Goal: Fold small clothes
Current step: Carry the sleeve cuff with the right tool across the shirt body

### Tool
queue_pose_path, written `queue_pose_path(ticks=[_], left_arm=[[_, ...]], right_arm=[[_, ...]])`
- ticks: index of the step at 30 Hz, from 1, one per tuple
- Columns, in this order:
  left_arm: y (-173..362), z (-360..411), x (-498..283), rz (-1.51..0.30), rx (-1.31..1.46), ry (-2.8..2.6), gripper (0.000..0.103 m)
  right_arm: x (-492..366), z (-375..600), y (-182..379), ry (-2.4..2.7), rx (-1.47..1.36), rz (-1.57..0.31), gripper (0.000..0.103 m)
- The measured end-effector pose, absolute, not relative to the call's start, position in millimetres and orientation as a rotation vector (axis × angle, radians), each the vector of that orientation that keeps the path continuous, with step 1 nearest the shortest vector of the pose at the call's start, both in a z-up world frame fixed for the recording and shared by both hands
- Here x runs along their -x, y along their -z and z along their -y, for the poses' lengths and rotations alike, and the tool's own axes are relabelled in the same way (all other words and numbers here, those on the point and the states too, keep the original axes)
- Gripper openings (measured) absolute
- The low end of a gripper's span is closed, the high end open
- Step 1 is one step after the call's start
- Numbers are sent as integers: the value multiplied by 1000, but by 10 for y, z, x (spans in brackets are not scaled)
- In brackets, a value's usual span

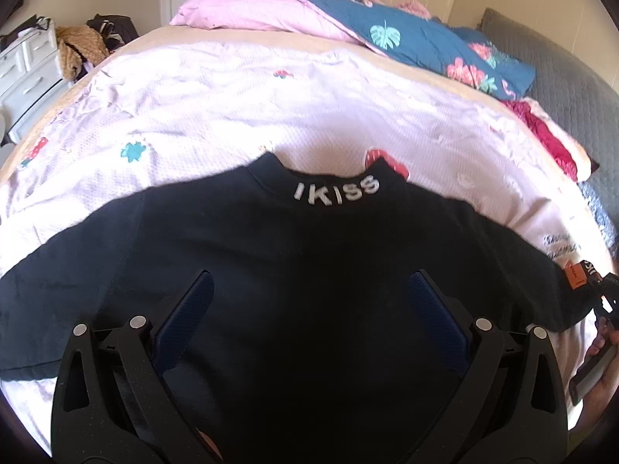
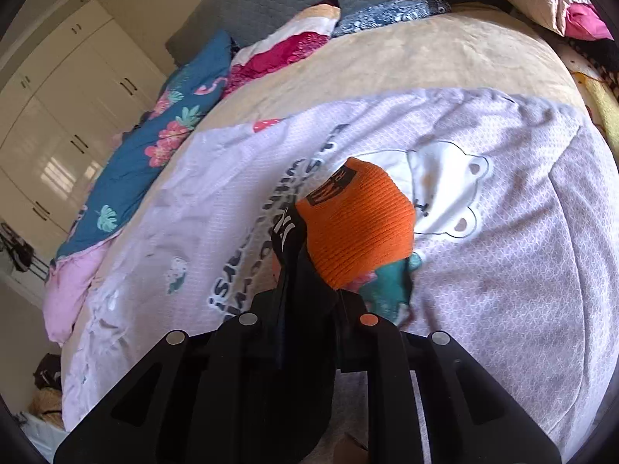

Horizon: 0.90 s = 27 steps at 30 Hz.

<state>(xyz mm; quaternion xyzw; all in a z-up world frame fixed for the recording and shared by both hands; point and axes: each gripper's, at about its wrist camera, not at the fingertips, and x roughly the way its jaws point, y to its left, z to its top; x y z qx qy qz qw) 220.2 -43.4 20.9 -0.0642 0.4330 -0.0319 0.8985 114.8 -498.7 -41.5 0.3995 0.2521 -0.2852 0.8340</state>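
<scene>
Left wrist view, from left to right: a white drawer unit [image 1: 23,65] is standing at the far left beside the bed, with a tan garment [image 1: 79,48] heaped next to it. A pale lilac blanket [image 1: 201,104] is covering the bed, and a black top [image 1: 271,255] is lying spread flat on it, its collar lettered "IKISS" facing away from the camera and its sleeves reaching out to both sides. The left gripper [image 1: 309,290] is hovering over the middle of the top with its blue-padded fingers [image 1: 189,305] standing wide apart and nothing between them. Beyond, a pink pillow [image 1: 247,11] and a blue floral quilt [image 1: 425,46] are lying toward the head of the bed. At the far right edge the right gripper [image 1: 603,294] is showing only in part, at the end of the top's sleeve.

Right wrist view, from left to right: white wardrobe doors [image 2: 65,123] are filling the left side, with the blue floral quilt [image 2: 162,135] running along the bed next to them. The right gripper [image 2: 309,301] is closed on the black sleeve fabric, clamping it between its fingers, and the sleeve's orange ribbed cuff [image 2: 359,228] is sticking out just past the fingertips, above the lilac blanket [image 2: 522,251]. A white bear print [image 2: 448,193] is showing on the blanket just right of the cuff.
</scene>
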Motion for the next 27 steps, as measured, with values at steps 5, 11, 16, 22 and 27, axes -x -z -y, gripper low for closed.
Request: queue_pose_path(ticks=[5,11,16,22,27], left_arm=[[-359,304,-2155,-859,168,52,95],[-501,186,-2136,-832,187,29,95],[-514,80,-2133,-842,239,39,95],[-538,-51,-2086,-836,311,68,95],[-502,-137,-2067,-850,393,111,95]], right_arm=[[-1188,4768,172,517,-799,-505,17],[-1295,4502,-103,427,-725,-483,17],[-1373,4191,-303,333,-651,-475,17],[-1456,3713,-518,212,-546,-470,17],[-1480,3330,-622,117,-463,-459,17]])
